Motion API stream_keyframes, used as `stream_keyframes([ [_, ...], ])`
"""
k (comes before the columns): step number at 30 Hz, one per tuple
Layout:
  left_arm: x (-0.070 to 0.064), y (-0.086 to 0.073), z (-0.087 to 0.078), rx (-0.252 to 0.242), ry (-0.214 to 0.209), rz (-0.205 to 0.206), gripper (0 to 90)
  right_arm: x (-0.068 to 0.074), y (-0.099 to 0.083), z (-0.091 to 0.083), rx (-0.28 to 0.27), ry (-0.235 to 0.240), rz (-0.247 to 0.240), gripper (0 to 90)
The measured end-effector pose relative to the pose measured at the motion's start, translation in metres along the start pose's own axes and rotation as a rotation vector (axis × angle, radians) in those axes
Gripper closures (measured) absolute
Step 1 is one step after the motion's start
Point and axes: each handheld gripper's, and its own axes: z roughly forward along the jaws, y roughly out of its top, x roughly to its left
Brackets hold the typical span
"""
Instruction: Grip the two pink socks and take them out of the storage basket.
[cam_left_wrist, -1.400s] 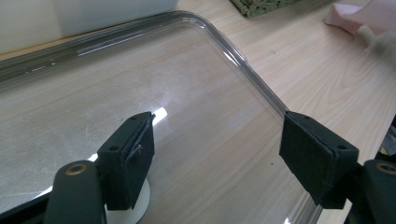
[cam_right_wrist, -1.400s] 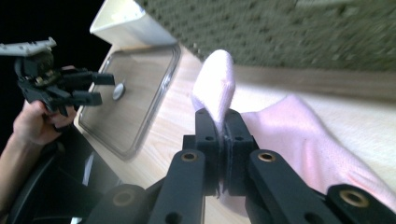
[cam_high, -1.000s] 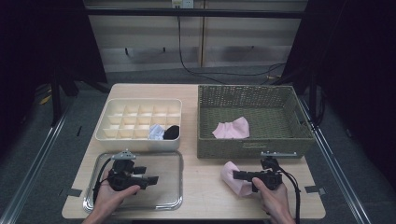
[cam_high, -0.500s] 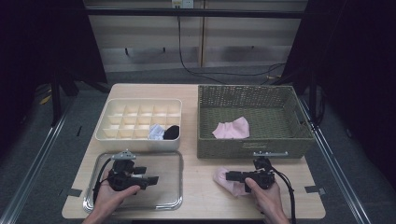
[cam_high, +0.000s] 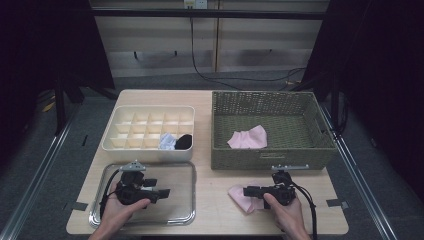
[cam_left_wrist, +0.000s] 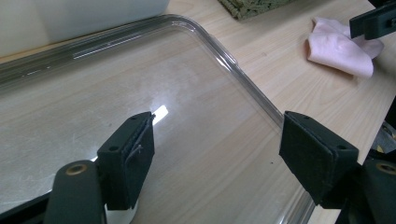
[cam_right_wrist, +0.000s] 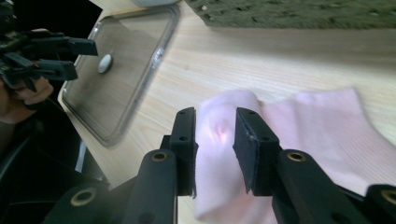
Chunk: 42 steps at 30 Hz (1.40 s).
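— Why is the right gripper down so low over the soft pink folded sock?

— Judging by its pose, it is going for a pick. Its jaws are narrowed around a raised fold of the knit, pinching the cloth, though I can't tell how firmly. The sock lies flat on the pale wooden desk, just in front of the olive woven wicker basket.

— And the left gripper?

— It hovers over the clear, shiny rectangular tray, which sits well to the left of the basket. Its jaws are spread wide with nothing between them, probably waiting.

— Anything in the basket itself?

— A second pink cloth, crumpled on its floor. Left of the basket stands a cream plastic box with a grid of compartments; near its front edge one compartment holds a pale bluish bundle and its neighbour on the basket side a black one.

— How would the sock handle?

— It looks limp and stretchy, so I'd expect it to sag and unfold once lifted by one fold.
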Motion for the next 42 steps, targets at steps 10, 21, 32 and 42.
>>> stream_keyframes([
  [10,-0.027,0.028,0.02,0.004,-0.079,0.043,33.9,-0.003,-0.003,0.01,0.036,0.007,-0.008,86.2],
  [21,-0.045,0.043,0.04,0.022,-0.075,0.093,31.0,0.022,-0.01,0.03,0.088,0.11,-0.075,76.3],
  [32,-0.057,0.046,0.054,0.067,-0.106,0.117,34.7,0.006,0.0,-0.005,-0.021,0.069,-0.04,73.5],
  [42,-0.077,0.051,0.076,0.111,-0.186,0.165,51.6,-0.032,0.004,-0.03,-0.057,-0.077,-0.03,73.2],
])
